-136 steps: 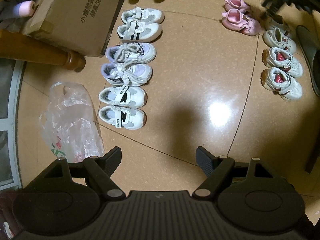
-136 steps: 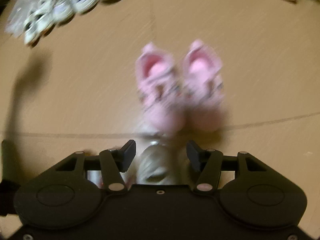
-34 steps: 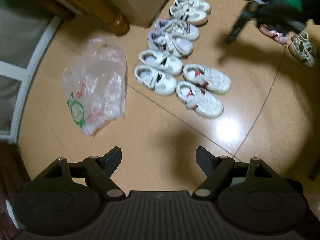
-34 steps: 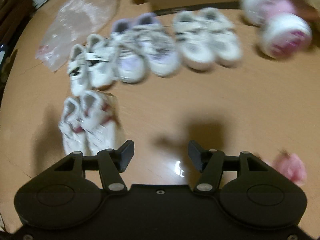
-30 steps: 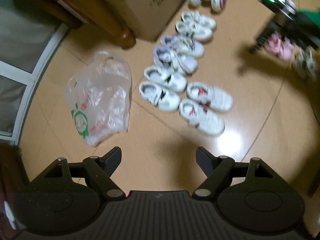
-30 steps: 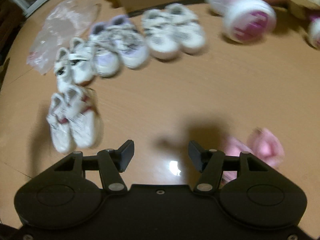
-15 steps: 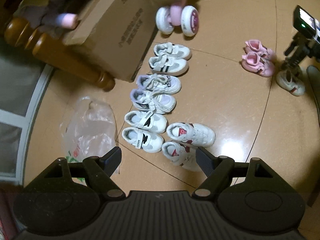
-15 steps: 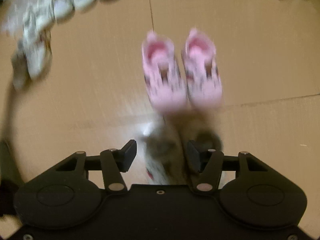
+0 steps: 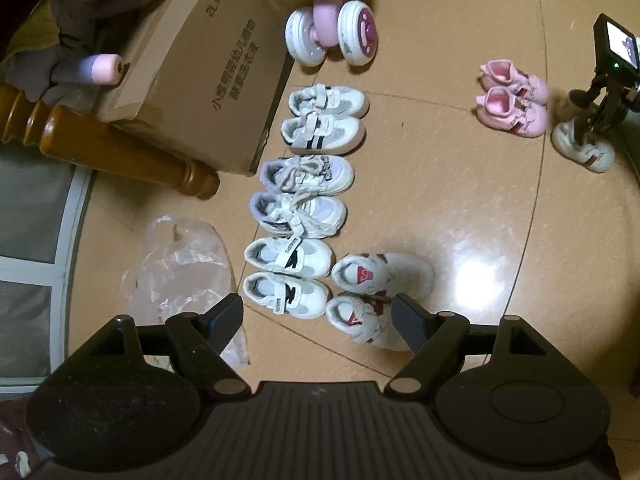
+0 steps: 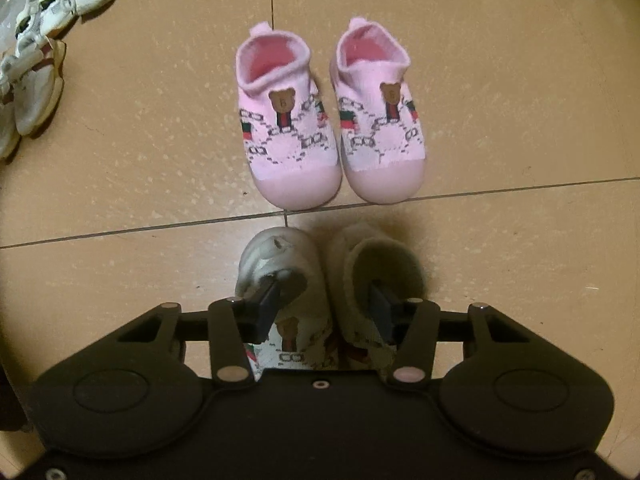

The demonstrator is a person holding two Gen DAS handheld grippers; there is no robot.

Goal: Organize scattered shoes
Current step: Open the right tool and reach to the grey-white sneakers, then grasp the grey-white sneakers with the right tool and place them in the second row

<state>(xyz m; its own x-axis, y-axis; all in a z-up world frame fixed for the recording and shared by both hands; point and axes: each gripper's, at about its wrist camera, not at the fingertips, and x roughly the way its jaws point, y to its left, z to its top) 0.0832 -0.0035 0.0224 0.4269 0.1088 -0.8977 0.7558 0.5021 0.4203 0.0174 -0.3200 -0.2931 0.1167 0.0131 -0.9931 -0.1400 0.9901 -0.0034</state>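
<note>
In the right wrist view a cream pair of sock shoes [image 10: 296, 248] stands toe-to-toe behind a pink bear-print pair [image 10: 332, 120]. My right gripper [image 10: 324, 308] points straight down with one finger inside each cream shoe's opening. Its jaws are closing with the two inner walls between them, and the pads are not clearly pressing. The left wrist view shows that right gripper [image 9: 592, 120] over a cream shoe [image 9: 584, 152], beside the pink pair [image 9: 512, 104]. My left gripper [image 9: 318, 314] hangs open and empty above the white-red pair [image 9: 376, 280], which lies beside the row of white pairs [image 9: 296, 200].
A cardboard box [image 9: 200, 80] and a wooden furniture leg [image 9: 120, 152] stand left of the shoe row. A crumpled plastic bag [image 9: 180, 272] lies near the left finger. A pink-wheeled toy [image 9: 332, 36] sits beyond the row. Bare tiled floor separates the row from the pink pair.
The right gripper swung from the shoe rows to the pink pair, dropped, and put its fingers into the cream shoes while narrowing. The left gripper shifted and rolled, staying open.
</note>
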